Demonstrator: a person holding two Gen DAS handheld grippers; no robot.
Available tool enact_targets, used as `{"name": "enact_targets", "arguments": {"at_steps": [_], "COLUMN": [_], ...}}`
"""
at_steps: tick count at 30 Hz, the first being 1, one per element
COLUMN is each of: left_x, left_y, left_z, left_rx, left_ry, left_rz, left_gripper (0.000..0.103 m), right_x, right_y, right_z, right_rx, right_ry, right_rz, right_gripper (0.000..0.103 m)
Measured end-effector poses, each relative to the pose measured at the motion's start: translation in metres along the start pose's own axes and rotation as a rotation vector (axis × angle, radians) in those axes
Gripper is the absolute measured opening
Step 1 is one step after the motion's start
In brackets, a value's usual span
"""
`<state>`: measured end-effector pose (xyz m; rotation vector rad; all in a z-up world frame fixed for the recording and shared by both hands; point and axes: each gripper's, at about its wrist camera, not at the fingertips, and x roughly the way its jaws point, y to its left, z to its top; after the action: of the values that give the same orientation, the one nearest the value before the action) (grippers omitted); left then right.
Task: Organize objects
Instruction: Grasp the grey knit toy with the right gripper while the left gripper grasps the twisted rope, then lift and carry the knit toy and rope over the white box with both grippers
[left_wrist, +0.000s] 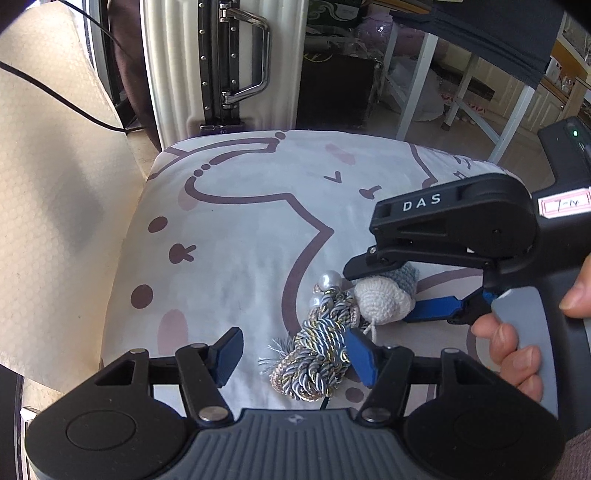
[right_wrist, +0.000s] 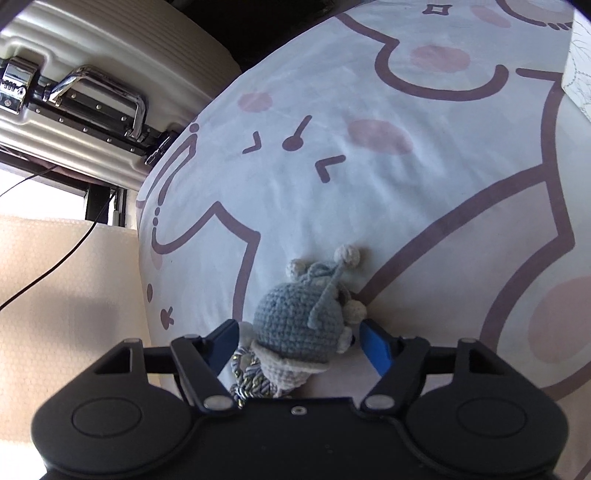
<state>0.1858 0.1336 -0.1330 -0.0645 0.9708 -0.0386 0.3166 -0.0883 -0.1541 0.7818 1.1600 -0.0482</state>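
A crocheted toy (right_wrist: 295, 321) with a blue head and white underside lies on the printed cushion (right_wrist: 369, 184). My right gripper (right_wrist: 299, 339) stands around the toy, its blue pads close on either side, with a small gap showing at the left pad. In the left wrist view the same toy (left_wrist: 384, 301) sits between the right gripper's (left_wrist: 384, 291) fingers. A twisted grey-blue and gold cord tassel (left_wrist: 317, 354) with pearl beads lies beside the toy. My left gripper (left_wrist: 295, 350) is open around the tassel; the right pad touches it, the left pad stands apart.
A cream hard suitcase (left_wrist: 221, 66) with a metal handle stands behind the cushion (left_wrist: 240, 221). A beige mat (left_wrist: 55, 221) with a black cable (left_wrist: 55, 96) lies to the left. White table legs (left_wrist: 413, 81) stand at the back right. A person's hand (left_wrist: 513, 350) holds the right gripper.
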Motion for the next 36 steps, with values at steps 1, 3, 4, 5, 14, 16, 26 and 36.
{"name": "enact_targets", "arguments": {"at_steps": [1, 3, 4, 5, 14, 16, 26, 36], "left_x": [0.002, 0.005, 0.006, 0.008, 0.029, 0.033, 0.047, 0.019], "left_y": [-0.001, -0.002, -0.003, -0.004, -0.024, -0.028, -0.039, -0.035], "left_z": [-0.001, -0.002, -0.002, -0.003, 0.000, 0.001, 0.004, 0.016], "left_rx": [0.006, 0.018, 0.025, 0.034, 0.096, 0.107, 0.106, -0.045], "left_ry": [0.004, 0.011, 0.014, 0.018, 0.055, 0.066, 0.136, 0.115], "left_rz": [0.003, 0.006, 0.005, 0.002, 0.002, 0.000, 0.069, 0.057], "left_gripper": [0.066, 0.069, 0.069, 0.070, 0.073, 0.073, 0.063, 0.053], "right_x": [-0.001, -0.001, -0.002, -0.003, -0.031, -0.039, -0.056, -0.081], "right_y": [-0.002, -0.005, -0.006, -0.006, -0.014, -0.018, -0.033, -0.035], "right_z": [0.001, 0.004, 0.005, 0.005, 0.008, 0.010, 0.010, 0.006], "right_rx": [0.008, 0.008, -0.009, -0.027, -0.200, -0.227, -0.311, -0.401], "right_ry": [-0.003, 0.007, 0.015, 0.018, 0.016, 0.012, 0.010, -0.014], "right_rz": [-0.005, 0.013, 0.019, 0.019, -0.008, -0.018, -0.042, -0.051], "right_gripper": [0.058, 0.058, 0.057, 0.057, 0.056, 0.056, 0.056, 0.056]}}
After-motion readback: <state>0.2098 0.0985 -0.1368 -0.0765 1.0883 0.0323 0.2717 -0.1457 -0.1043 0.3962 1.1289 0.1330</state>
